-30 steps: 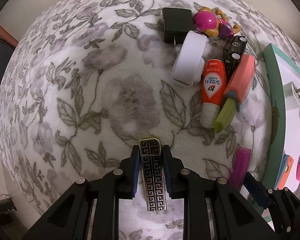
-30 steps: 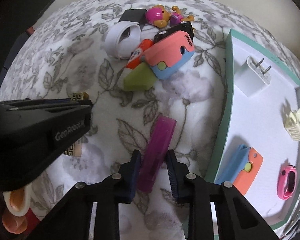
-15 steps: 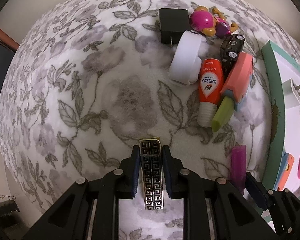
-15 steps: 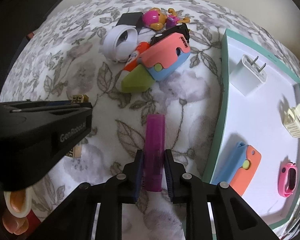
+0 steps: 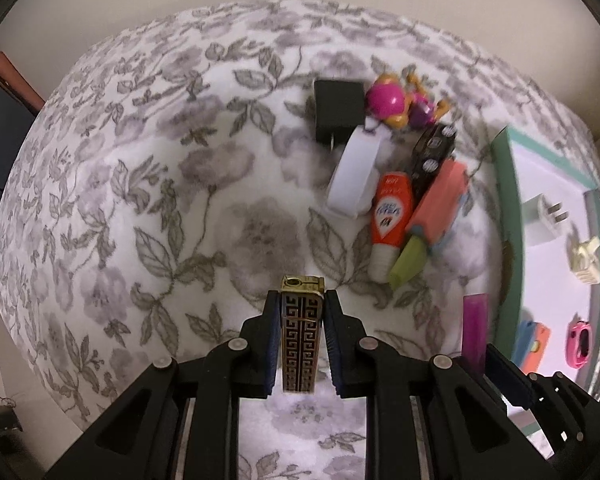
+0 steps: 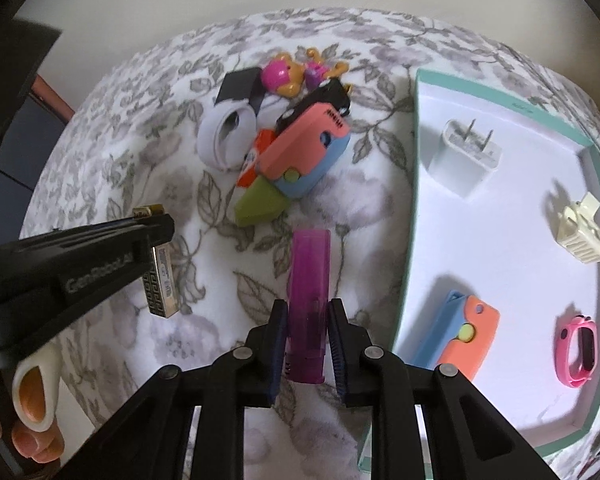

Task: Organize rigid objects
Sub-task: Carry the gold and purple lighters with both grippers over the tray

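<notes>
1. Floral cloth point(image 5: 148, 200) is covering the table under the left wrist view. The left gripper point(image 5: 300, 316) is pinching a gold lighter point(image 5: 300, 340) by its long sides, so it is hanging straight and clear of the cloth. A pile is sitting toward the far right corner: black plug point(image 5: 338, 110), white ring point(image 5: 354, 176), orange tube point(image 5: 390, 216), toy car point(image 5: 434, 156). They are lying loose, probably awaiting sorting.

2. From the right wrist view, the right gripper point(image 6: 308, 332) is clamping a purple case point(image 6: 308, 292) near its lower end, leaving the top free for setting down. A tray point(image 6: 414, 184) is lying along the right edge, already holding a white plug point(image 6: 470, 158), clip point(image 6: 580, 234), knife point(image 6: 466, 332) and pink band point(image 6: 578, 350), spaced apart.
</notes>
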Demonstrator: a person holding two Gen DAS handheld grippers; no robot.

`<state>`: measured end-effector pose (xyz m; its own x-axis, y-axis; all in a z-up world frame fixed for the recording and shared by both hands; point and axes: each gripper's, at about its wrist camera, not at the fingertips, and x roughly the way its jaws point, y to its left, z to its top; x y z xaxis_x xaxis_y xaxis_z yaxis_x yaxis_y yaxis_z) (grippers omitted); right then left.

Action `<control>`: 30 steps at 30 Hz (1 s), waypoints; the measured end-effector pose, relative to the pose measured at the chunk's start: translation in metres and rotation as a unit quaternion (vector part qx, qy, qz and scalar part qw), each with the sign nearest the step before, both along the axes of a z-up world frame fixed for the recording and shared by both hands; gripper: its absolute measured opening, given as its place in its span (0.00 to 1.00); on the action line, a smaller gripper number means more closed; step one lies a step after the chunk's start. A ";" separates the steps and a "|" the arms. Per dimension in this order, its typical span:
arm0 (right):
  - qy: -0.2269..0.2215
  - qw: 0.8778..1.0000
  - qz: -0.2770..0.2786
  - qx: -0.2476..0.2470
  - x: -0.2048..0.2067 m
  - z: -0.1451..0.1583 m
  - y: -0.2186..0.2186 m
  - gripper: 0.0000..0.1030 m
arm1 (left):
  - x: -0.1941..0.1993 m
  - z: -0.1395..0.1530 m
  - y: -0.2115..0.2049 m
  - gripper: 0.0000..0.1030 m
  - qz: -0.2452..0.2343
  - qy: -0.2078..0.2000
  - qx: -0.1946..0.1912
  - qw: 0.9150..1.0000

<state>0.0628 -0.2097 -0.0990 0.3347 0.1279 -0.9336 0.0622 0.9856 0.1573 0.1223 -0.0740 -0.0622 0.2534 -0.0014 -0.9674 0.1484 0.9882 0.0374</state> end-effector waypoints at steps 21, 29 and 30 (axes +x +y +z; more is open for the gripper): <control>-0.143 0.984 -0.106 -0.011 -0.036 0.114 -0.067 0.21 | -0.029 0.093 -0.025 0.21 -0.046 -0.120 -0.113 0.985; -0.158 0.974 -0.161 -0.018 -0.054 0.129 -0.112 0.21 | -0.053 0.105 -0.073 0.21 -0.118 -0.138 -0.137 0.974; -0.159 0.972 -0.170 -0.017 -0.058 0.131 -0.119 0.21 | -0.056 0.105 -0.079 0.21 -0.126 -0.139 -0.136 0.973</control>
<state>0.0051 -0.3285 0.0315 0.6250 -0.0712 -0.7774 0.3399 0.9213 0.1889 0.0661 -0.1533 0.0424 0.4639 -0.3444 -0.8162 0.4095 0.9003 -0.1471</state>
